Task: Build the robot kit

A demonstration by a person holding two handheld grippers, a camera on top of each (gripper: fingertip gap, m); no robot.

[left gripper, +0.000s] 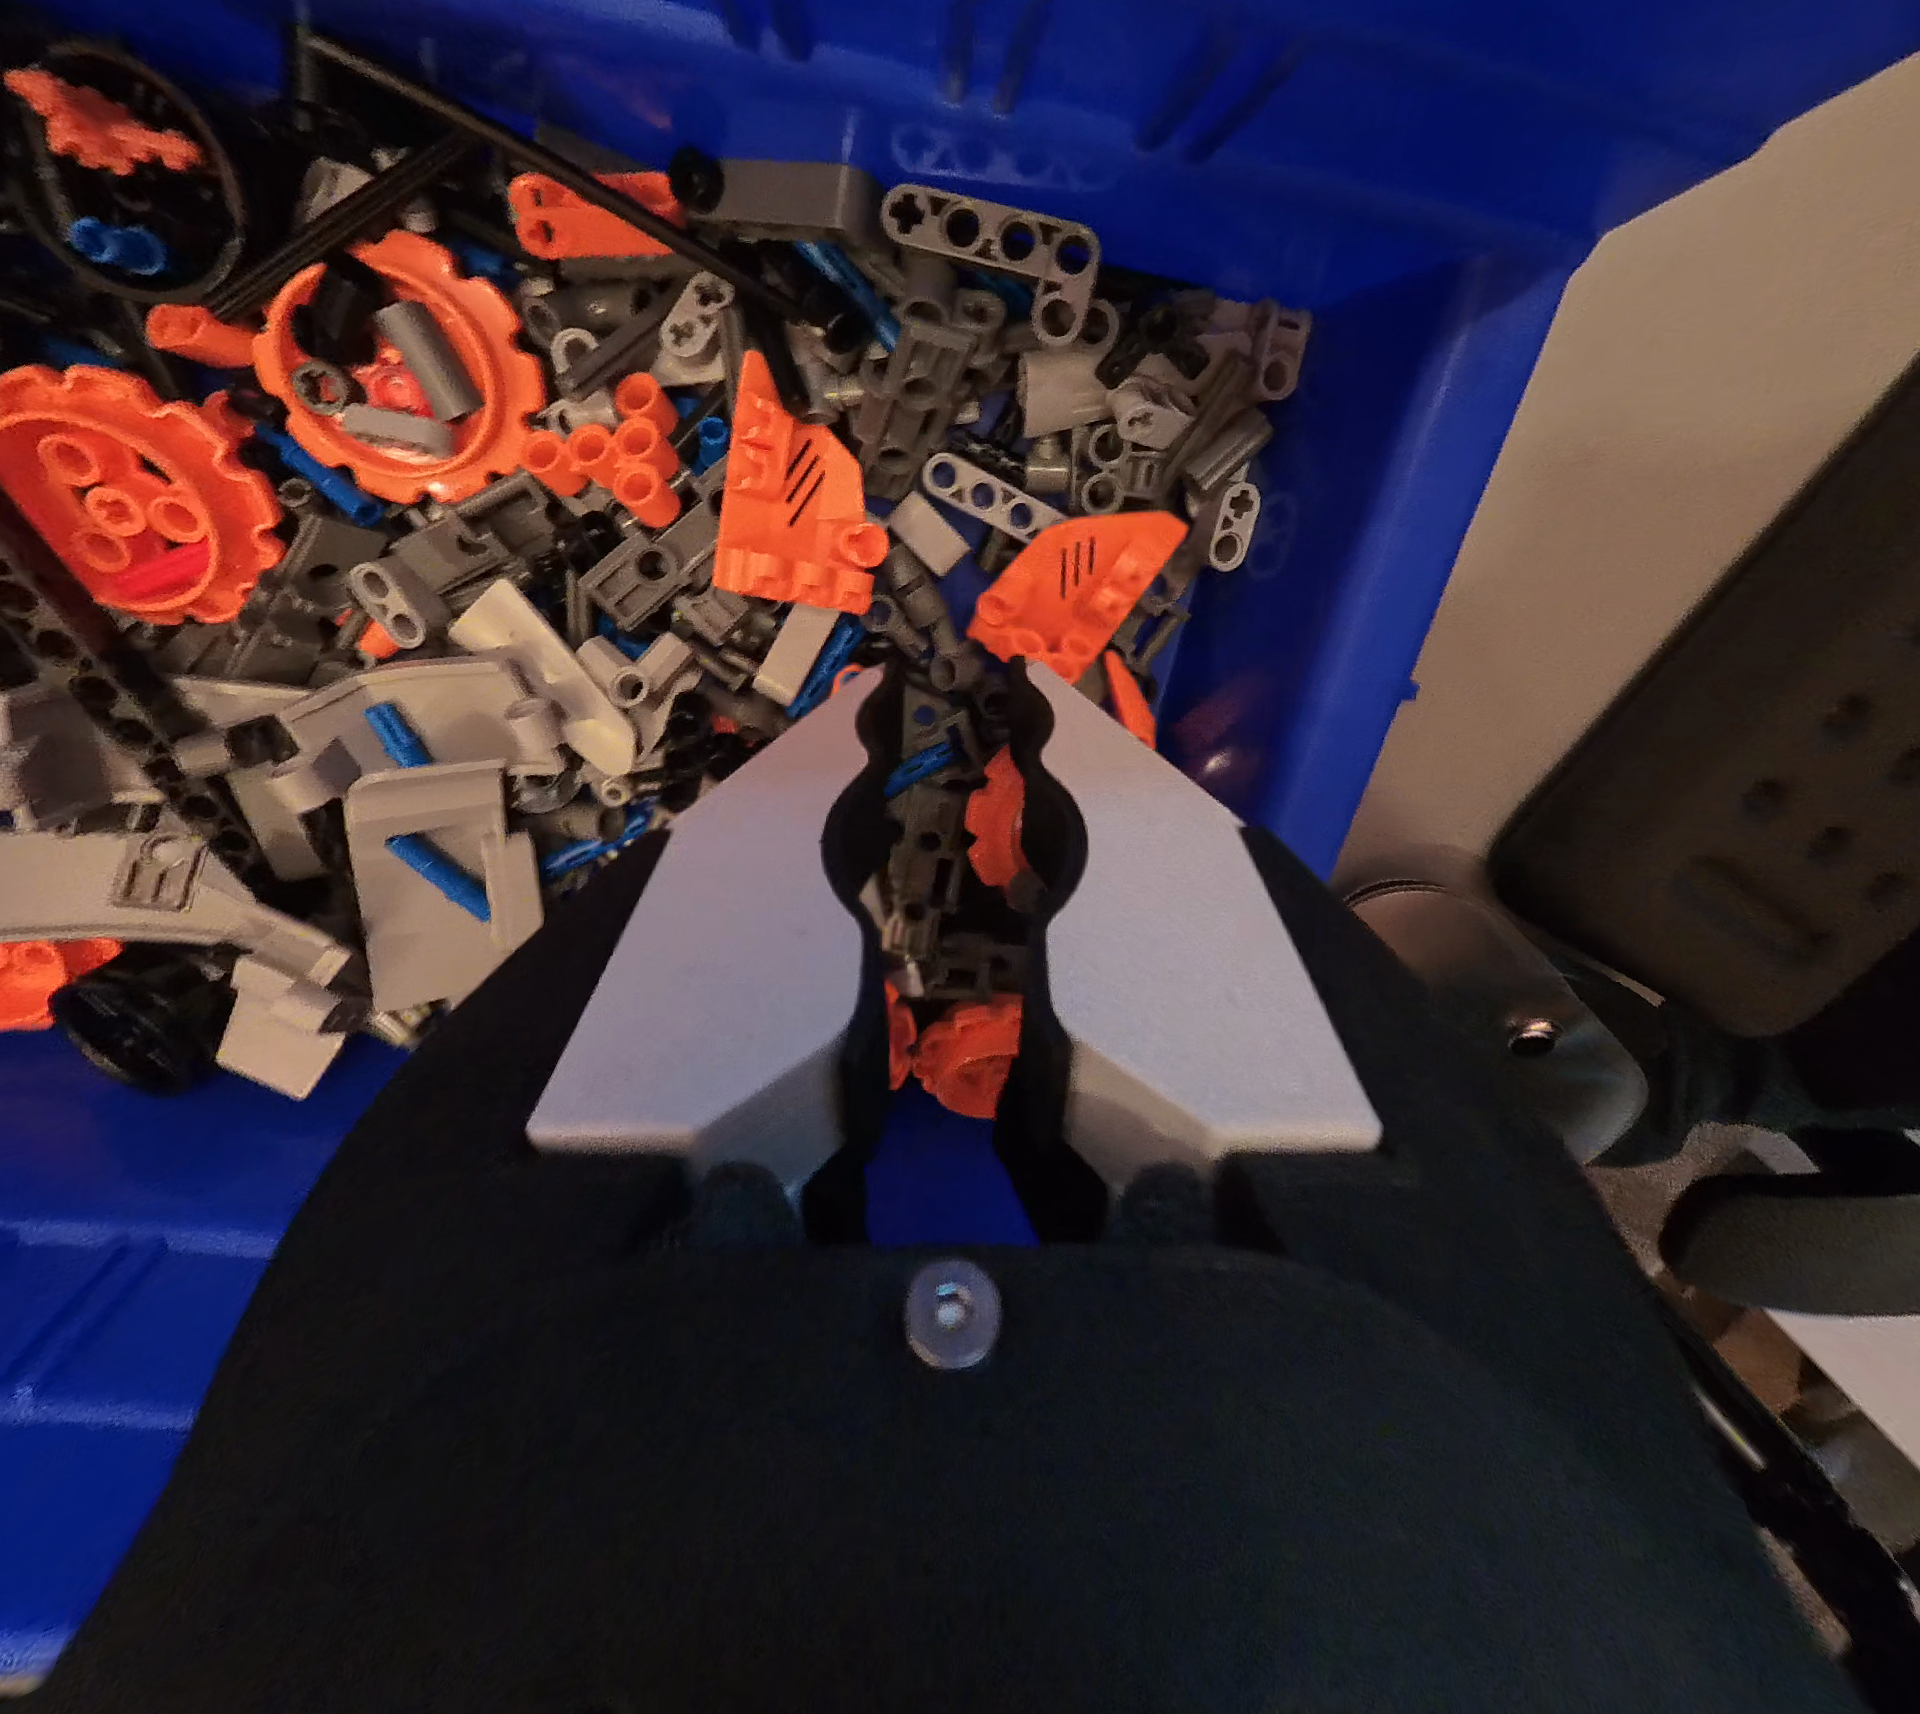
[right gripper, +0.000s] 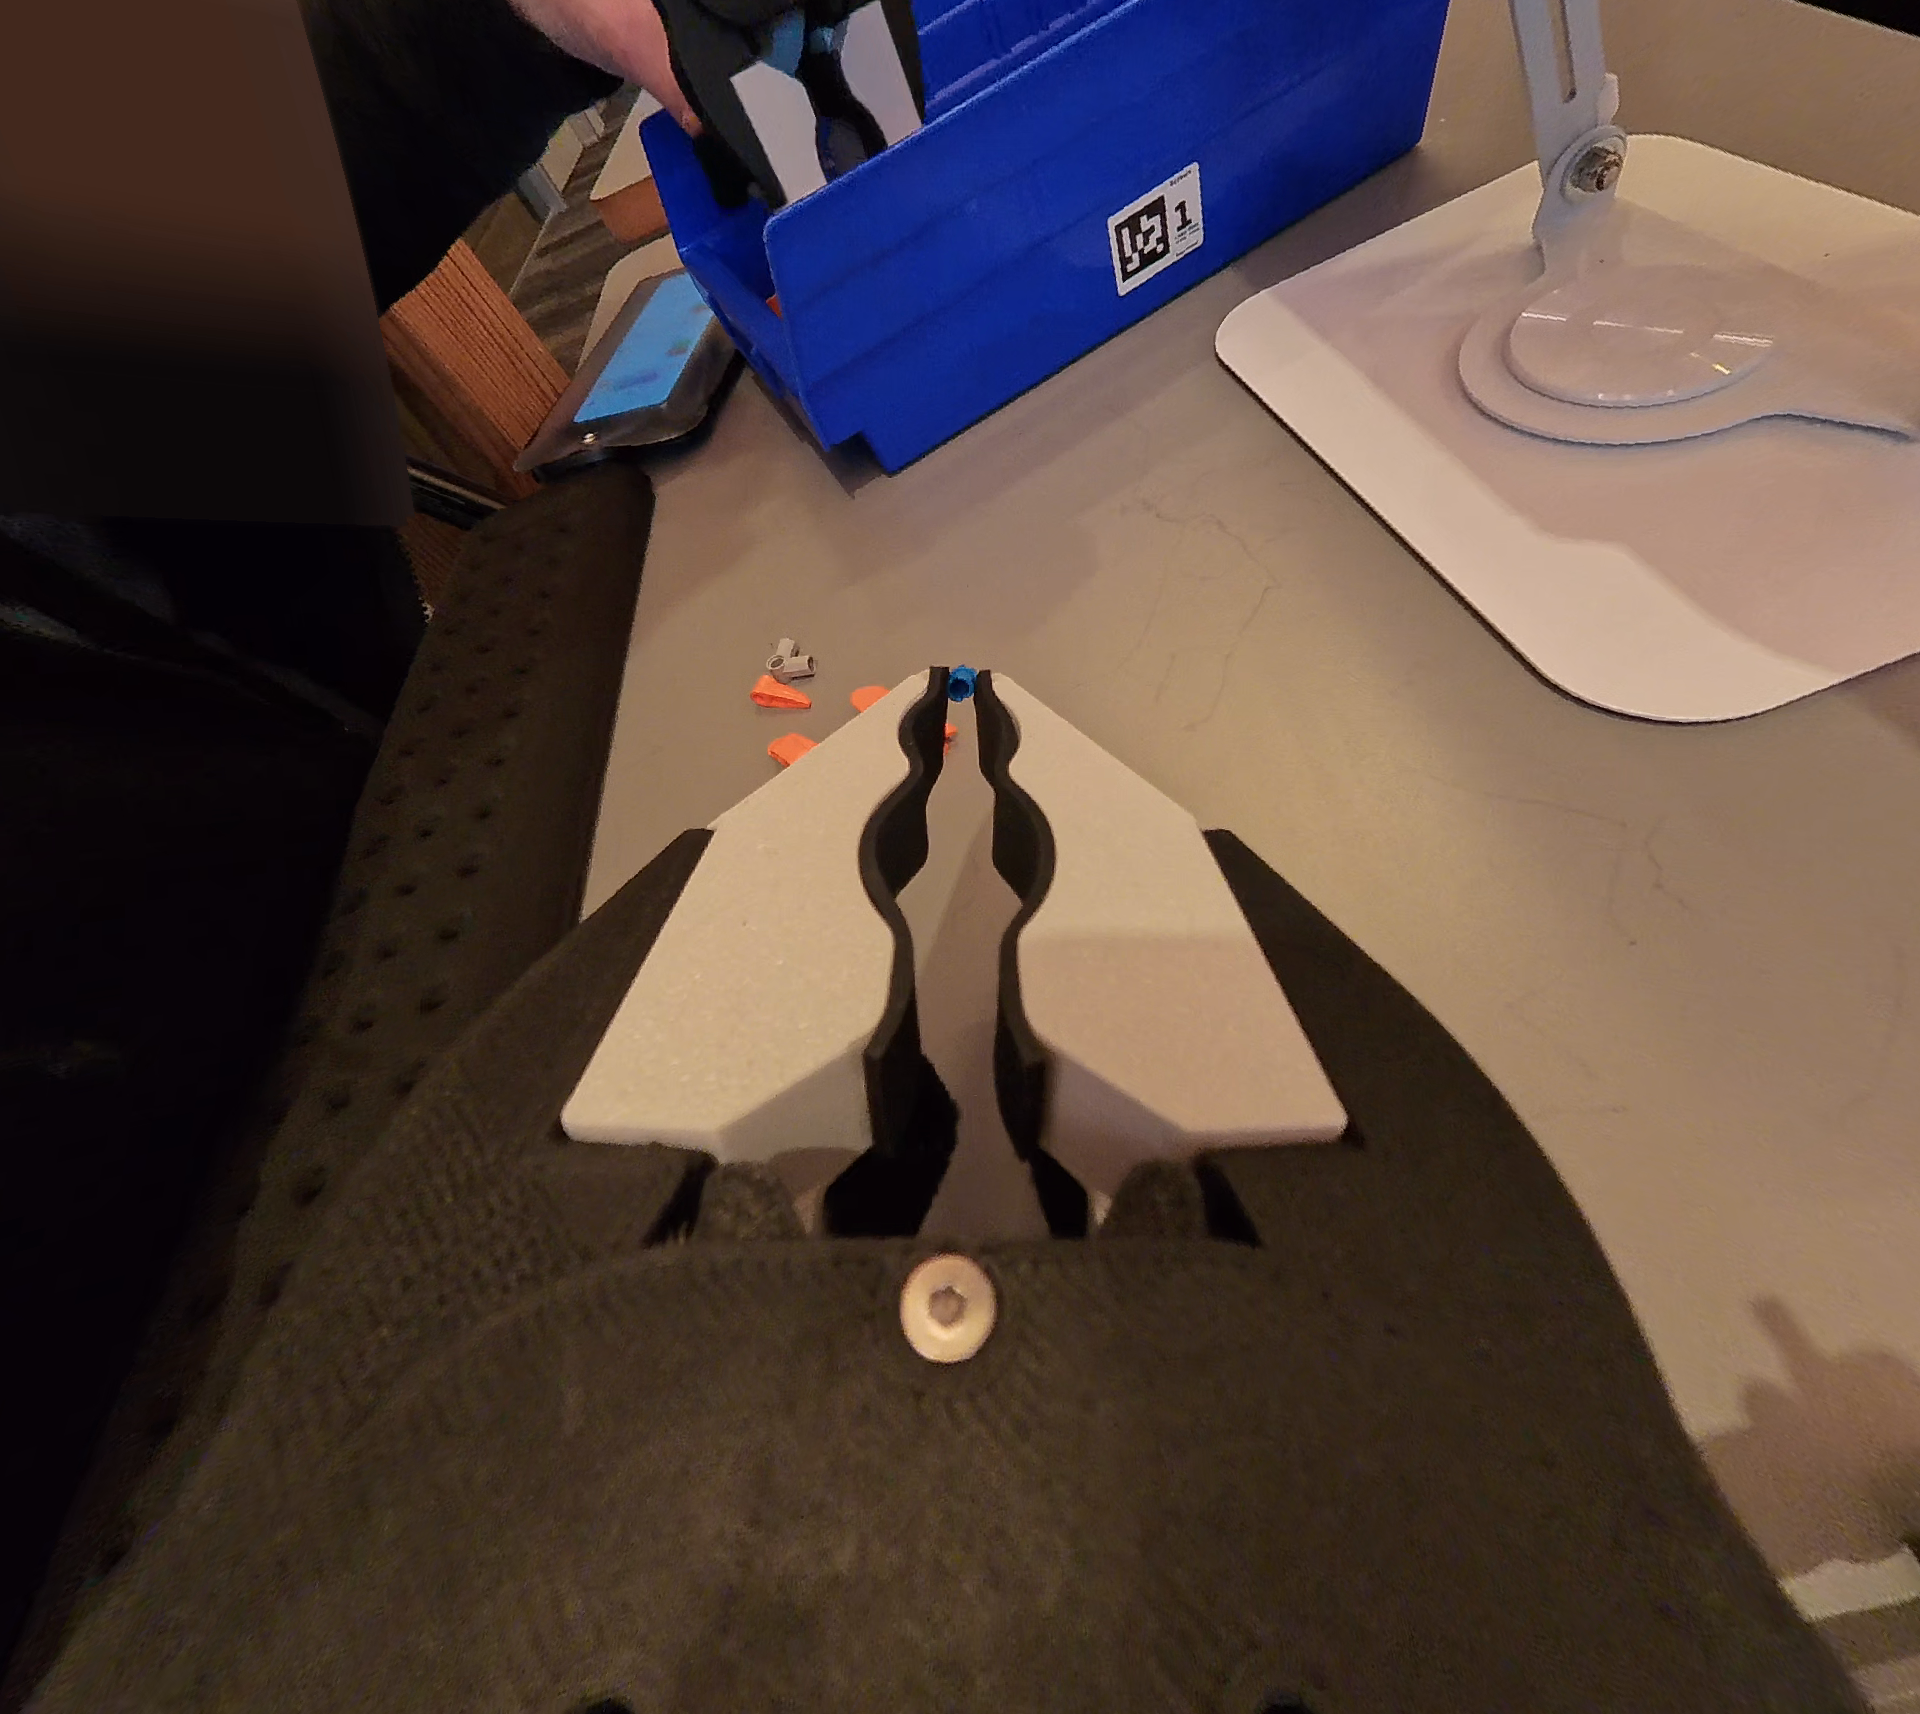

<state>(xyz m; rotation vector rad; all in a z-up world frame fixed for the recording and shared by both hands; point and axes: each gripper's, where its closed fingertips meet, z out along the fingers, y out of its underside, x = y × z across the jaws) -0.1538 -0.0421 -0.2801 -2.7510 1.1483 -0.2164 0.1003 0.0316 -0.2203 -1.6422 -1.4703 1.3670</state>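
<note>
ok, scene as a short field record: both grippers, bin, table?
left gripper: open, tips down in the parts pile
right gripper: shut on blue pin, low over the table
bin: blue, on table, tag sticker on its side
loose parts: orange and grey, on table left of right gripper
stand: white, right of bin

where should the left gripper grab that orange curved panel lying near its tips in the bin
Grip the orange curved panel across its narrow width near the studded lower edge, coming from above. It lies flat on top of the pile, just ahead of the left gripper, with the blue bin wall close beside it.
</note>
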